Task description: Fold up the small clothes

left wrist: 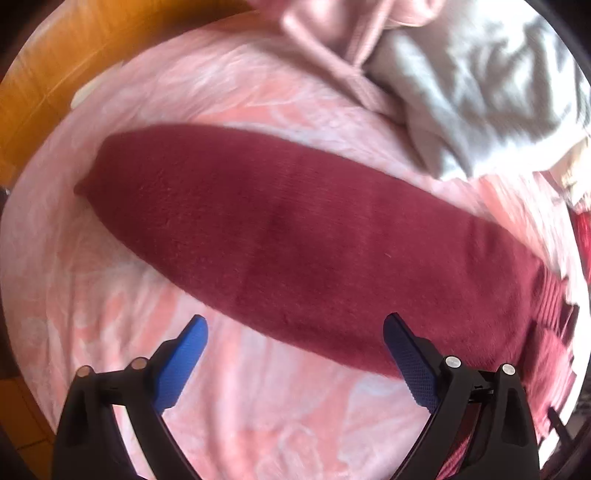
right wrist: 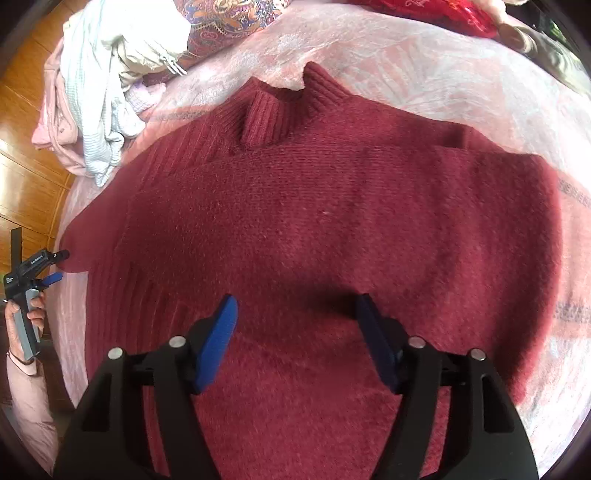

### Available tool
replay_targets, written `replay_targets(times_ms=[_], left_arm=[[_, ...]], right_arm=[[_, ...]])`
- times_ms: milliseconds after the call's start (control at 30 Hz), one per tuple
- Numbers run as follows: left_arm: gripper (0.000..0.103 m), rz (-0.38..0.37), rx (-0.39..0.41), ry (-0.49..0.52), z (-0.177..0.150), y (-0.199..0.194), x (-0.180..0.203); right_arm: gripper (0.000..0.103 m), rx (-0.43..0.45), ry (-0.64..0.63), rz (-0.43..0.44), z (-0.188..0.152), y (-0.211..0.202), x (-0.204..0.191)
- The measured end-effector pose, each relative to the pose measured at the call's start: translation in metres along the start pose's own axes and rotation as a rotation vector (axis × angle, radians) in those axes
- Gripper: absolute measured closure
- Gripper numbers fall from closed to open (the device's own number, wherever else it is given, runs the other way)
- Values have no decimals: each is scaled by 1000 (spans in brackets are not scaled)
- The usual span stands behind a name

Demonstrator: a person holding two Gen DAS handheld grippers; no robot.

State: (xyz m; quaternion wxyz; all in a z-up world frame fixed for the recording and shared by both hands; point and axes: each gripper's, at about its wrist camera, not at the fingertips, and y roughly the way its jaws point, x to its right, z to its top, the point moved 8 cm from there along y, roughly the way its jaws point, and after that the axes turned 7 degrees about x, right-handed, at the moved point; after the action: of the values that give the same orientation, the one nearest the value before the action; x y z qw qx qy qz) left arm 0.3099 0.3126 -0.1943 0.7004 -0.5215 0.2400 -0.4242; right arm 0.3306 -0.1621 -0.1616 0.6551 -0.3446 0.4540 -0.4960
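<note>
A pink patterned bed cover (right wrist: 424, 77) carries the dark red sweater (right wrist: 332, 229), spread flat with a sleeve folded across its body; a pile of pale clothes (right wrist: 103, 85) sits beyond it; both right tongs (right wrist: 295, 314) and left tongs (left wrist: 293, 332) gape wide, holding nothing.

Spread wide underfoot of everything: pink patterned bedspread (right wrist: 424, 74). Heaped on bedspread's far left corner: white and pale pink laundry pile (right wrist: 99, 92). Just behind pile, touching it: paisley cloth (right wrist: 229, 18) in purple and orange. Beyond bedspread's left edge: orange wooden floor (right wrist: 26, 177).
</note>
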Motion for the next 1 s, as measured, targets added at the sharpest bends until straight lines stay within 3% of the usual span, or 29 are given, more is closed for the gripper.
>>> replay_targets(times_ms=[267,333,367,400,433,467,600,767,1000], left_arm=[[8,-32,-13,-74,16,32,-18],[25,9,15,-52,18,32,-19],[44,24,36,-39,20,31,-17],[72,20,54,-31,22,29,-16],[86,-19,60,-28,24,26,-11],[92,-55,54,-36,24,25,-7],[92,-76,161,-10,27,3,12],[93,-230,279,74,19,-48,67],[93,-381,299,271,-31,-91,171]], right_arm=[[32,13,-62,-12,5,12,-23],[31,16,-70,-19,4,13,-23],[31,17,-72,-20,4,13,-23],[31,18,-74,-16,4,12,-23],[31,19,-71,-10,3,11,-23],[31,20,-64,-2,2,11,-22],[31,18,-35,35,-1,6,-21],[32,21,-31,60,-6,-5,-18],[32,53,-57,38,-9,-26,-6]])
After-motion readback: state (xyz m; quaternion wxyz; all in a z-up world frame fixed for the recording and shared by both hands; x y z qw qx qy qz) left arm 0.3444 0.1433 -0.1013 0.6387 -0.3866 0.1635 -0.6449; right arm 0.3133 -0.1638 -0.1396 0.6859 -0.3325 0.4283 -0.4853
